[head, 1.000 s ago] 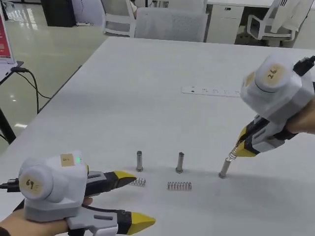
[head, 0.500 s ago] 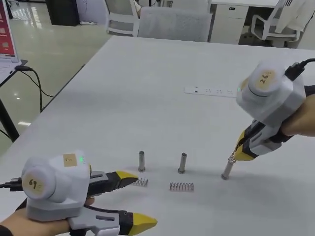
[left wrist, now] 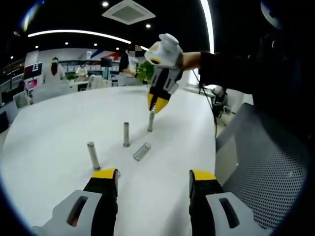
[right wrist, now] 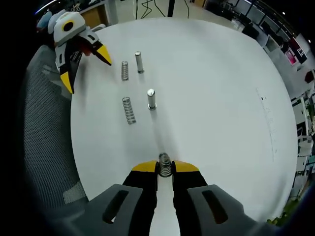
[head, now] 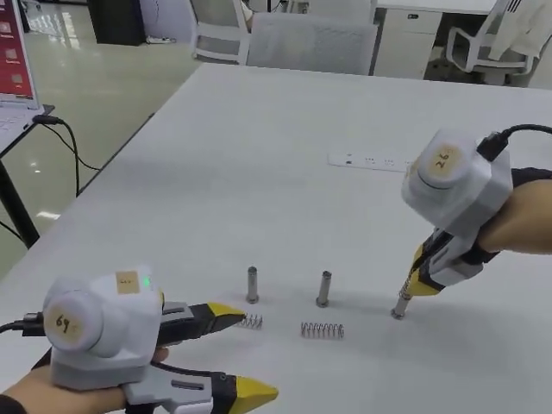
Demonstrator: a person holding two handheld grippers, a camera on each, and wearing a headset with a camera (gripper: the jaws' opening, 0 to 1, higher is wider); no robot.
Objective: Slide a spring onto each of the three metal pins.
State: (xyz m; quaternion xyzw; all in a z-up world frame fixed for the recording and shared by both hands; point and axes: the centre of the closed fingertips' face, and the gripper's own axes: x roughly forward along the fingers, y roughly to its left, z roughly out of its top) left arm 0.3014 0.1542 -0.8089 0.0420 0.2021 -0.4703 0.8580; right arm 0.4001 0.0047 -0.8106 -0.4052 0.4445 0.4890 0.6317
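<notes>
Three metal pins stand in a row on the white table: left pin [head: 252, 285], middle pin [head: 323, 289], right pin [head: 400, 305]. My right gripper [head: 421, 282] is shut on a spring [right wrist: 165, 167], held slanted with its lower end at the top of the right pin. A short spring [head: 250, 322] and a longer spring [head: 322, 330] lie flat in front of the pins. My left gripper [head: 250, 354] is open and holds nothing, low at the near left, its upper tip close to the short spring. The left gripper view shows the pins [left wrist: 126, 134] and the longer spring [left wrist: 141, 151] ahead.
A white power strip [head: 371, 161] lies further back on the table [head: 259, 155]. Office chairs [head: 310, 39] stand beyond the far edge. The table's left edge drops to the floor, where a cable [head: 69, 147] runs.
My right gripper has come lower with the spring, closer onto the right pin's top. The left gripper has stayed put. The head camera has shifted a little.
</notes>
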